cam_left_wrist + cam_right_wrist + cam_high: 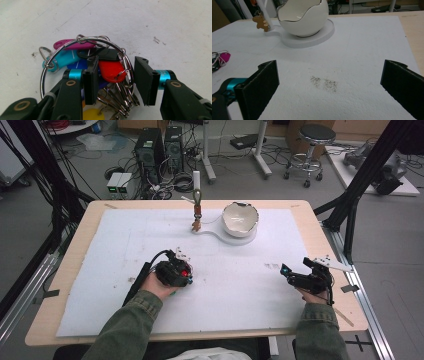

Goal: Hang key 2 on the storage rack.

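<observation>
A bunch of keys (110, 71) lies on the white mat, with red, magenta, teal, blue, black and yellow tags on a big wire ring. My left gripper (113, 75) points down over it, left of the table's middle (187, 276). Its jaws stand close on either side of the red tag (111, 70) and the small rings. The left pad is against the tag, and a thin gap shows at the right pad. My right gripper (296, 266) rests near the table's right edge, jaws wide open (329, 82) with nothing between them. The magenta tag (224, 58) peeks in at the far left of the right gripper view.
A white eggshell-shaped bowl (240, 218) sits on a white stand base (312, 40) at the back middle. A brown gingerbread charm (196, 224) hangs from the stand's post. A grey smudge (324, 83) marks the mat (125, 250) before the right gripper.
</observation>
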{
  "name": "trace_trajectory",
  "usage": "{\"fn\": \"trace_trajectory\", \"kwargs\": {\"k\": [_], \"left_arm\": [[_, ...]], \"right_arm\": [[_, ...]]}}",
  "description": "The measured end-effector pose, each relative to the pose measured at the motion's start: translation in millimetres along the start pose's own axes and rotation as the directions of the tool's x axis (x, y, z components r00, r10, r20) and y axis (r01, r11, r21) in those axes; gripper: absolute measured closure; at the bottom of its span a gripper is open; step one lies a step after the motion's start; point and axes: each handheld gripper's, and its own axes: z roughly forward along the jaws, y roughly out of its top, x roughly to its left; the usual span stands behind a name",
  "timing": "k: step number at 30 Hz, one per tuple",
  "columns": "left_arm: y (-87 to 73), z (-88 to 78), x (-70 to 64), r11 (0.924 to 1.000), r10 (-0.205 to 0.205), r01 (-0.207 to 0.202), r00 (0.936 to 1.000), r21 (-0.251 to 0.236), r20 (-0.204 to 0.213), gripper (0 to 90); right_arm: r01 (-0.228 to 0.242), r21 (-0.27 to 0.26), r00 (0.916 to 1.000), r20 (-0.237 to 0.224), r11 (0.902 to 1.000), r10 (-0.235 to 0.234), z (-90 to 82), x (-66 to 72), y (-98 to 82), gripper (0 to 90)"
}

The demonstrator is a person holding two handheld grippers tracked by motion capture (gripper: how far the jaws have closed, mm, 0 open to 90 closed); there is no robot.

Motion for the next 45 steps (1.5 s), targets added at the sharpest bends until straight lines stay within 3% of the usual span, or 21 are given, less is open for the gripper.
{"fn": "trace_trajectory", "kwargs": {"k": [23, 24, 25, 28, 36, 45], "left_arm": [[-0.5, -7.7, -2.0, 0.9991, 0.027, -0.027, 0.9996, -0.031, -0.005, 60.9], [-0.6, -11.3, -0.4, 0.9974, 0.008, -0.005, 0.9990, -0.072, 0.044, 70.1], [0.9, -14.3, -0.9, 0.9967, 0.000, 0.002, 0.9999, -0.081, 0.015, 77.6], [-1.3, -12.4, 1.0, 0.9981, 0.009, -0.008, 0.9999, -0.061, 0.012, 78.0], [-4.1, -14.8, 2.3, 0.9974, 0.002, 0.000, 0.9997, -0.073, 0.026, 78.3], [-3.5, -29.3, 10.0, 0.9950, -0.019, 0.023, 0.9990, -0.098, 0.040, 78.4]], "right_arm": [[-0.008, 0.002, 1.0000, -0.001, 1.0000, 0.008, -0.6, 0.0, -0.2, 0.9], [-0.005, -0.001, 1.0000, 0.000, 1.0000, 0.005, -0.4, -0.3, -0.1, 0.9], [-0.003, -0.001, 1.0000, 0.000, 1.0000, 0.003, -0.4, -0.4, -0.1, 0.9], [-0.006, -0.002, 1.0000, 0.000, 1.0000, 0.006, -0.5, -0.3, -0.1, 0.9], [-0.006, 0.002, 1.0000, -0.001, 1.0000, 0.006, -0.9, -0.1, -0.3, 0.9], [-0.008, 0.001, 1.0000, -0.002, 1.0000, 0.008, -0.9, -0.4, -0.5, 0.9]]}}
